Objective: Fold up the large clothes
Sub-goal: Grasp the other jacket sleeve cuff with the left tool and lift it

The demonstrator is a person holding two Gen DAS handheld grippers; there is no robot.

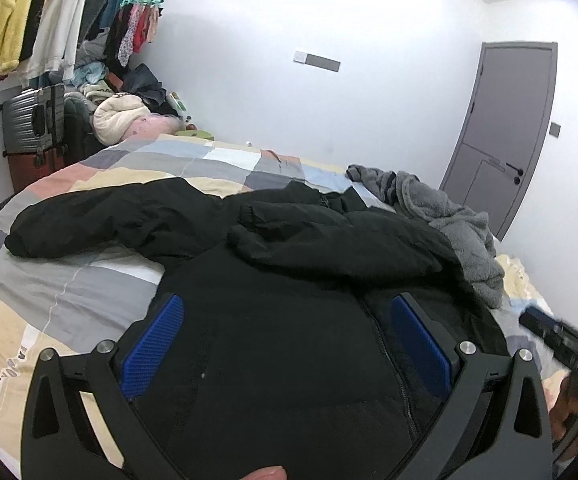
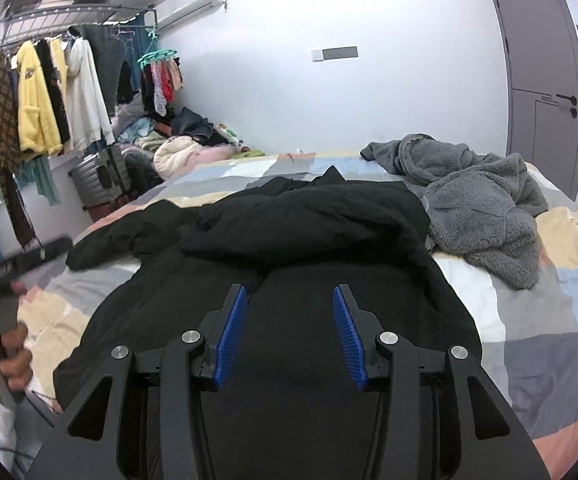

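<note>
Black fabric fills both my views: the black jacket (image 1: 289,248) lies spread across the patchwork bed (image 1: 69,292), zipper side up, one sleeve stretched toward the left edge and the other folded over the chest.

On my left, the left tongs (image 1: 287,344) stand wide apart, blue pads (image 1: 153,348) well clear of each other, gripping nothing. They hover just over the jacket's lower body, the left pad near the hem where cloth meets quilt; I cannot tell whether the tips touch the fabric. From the right wrist camera I see the left hand (image 2: 7,350) wrapped around that tool's handle, low beside the bed's left side.

Moving right, the right tongs (image 2: 289,336) are also apart, though narrower than the left pair, empty, and aimed along the jacket's middle toward the collar. In the left wrist view that tool shows blurred at the bed's right edge.

Farther right, a grey fleece garment (image 2: 477,200) lies crumpled on the bed, touching the jacket's shoulder.
</note>
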